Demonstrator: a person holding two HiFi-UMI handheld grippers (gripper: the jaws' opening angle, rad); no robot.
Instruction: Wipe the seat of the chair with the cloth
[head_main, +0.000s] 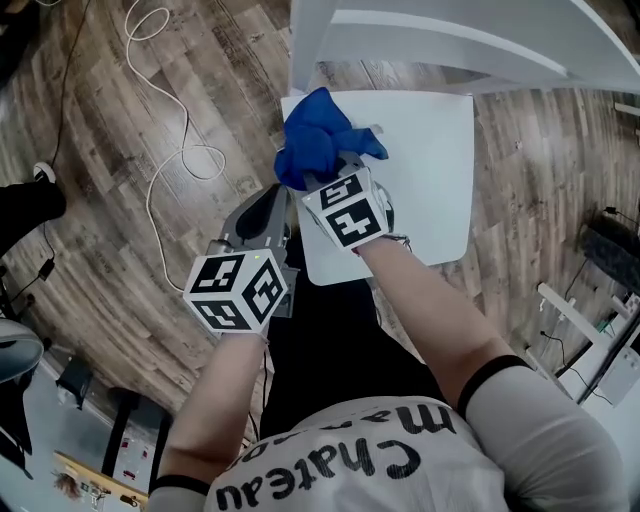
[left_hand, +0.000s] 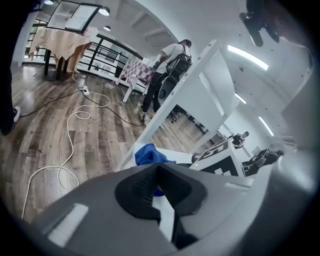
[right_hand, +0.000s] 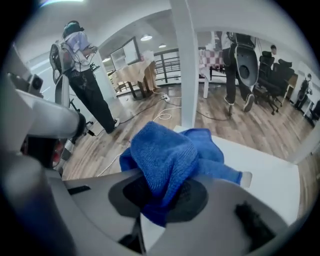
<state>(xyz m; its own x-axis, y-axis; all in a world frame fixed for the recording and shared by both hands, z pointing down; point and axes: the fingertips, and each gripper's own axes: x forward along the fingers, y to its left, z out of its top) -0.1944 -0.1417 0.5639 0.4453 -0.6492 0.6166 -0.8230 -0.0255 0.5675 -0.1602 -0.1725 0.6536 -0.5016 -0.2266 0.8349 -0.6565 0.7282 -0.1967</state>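
**At the seat's far left corner: cloth clamped**

At the front of our right gripper (right_hand: 162, 200), the jaws are closed on the blue cloth (right_hand: 167, 155). It bunches over the far left corner of the white chair seat (head_main: 430, 180). Our left gripper (left_hand: 159, 187) has its jaws together and empty, beside the seat's left edge, above the wooden floor (head_main: 100, 200).
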